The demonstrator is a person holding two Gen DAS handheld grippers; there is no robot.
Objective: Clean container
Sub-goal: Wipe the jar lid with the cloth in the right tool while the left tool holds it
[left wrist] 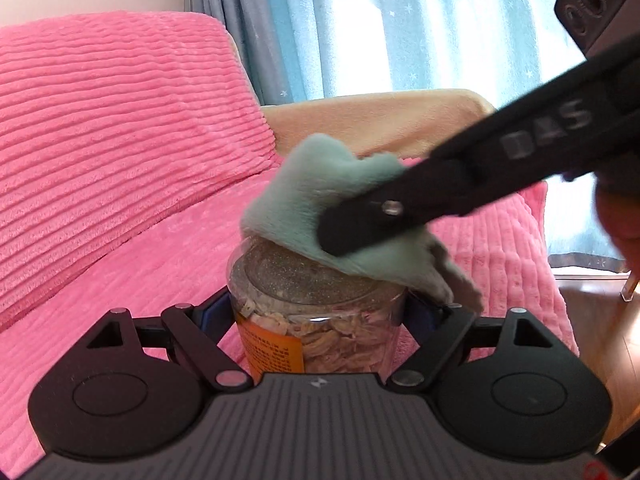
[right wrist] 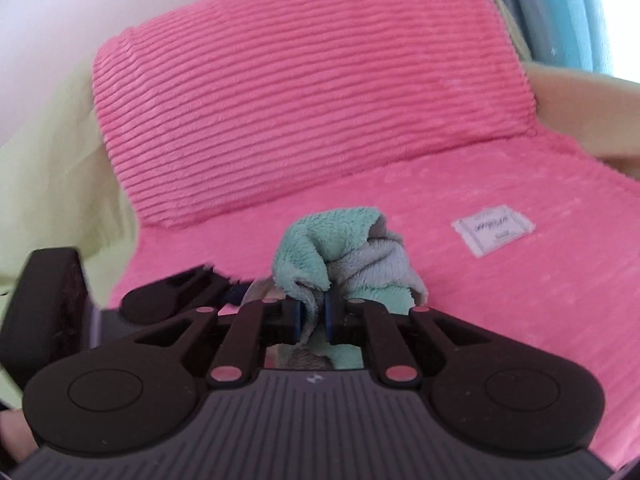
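A clear jar [left wrist: 316,320] with a grey lid [left wrist: 304,276] is clamped between the two fingers of the left tool [left wrist: 318,312], one finger on each side of it. The jar is held upright above the pink seat [left wrist: 160,248] of a sofa. Pale dried pieces and an orange label [left wrist: 272,344] are seen through its wall.

A green and grey cloth [right wrist: 340,256] is pinched by the right tool [right wrist: 312,318], whose fingers are closed on a fold of it. In the left view the cloth [left wrist: 304,196] is pressed on the right part of the lid, and one edge of it hangs over the rim. The right tool [left wrist: 360,224] is reached in from the upper right.

A pink ribbed cushion [right wrist: 304,92] is leaned behind the seat. A small white packet [right wrist: 494,230] is laid flat on the seat, well apart from the cloth. Blue curtains [left wrist: 400,24] are seen behind the sofa.
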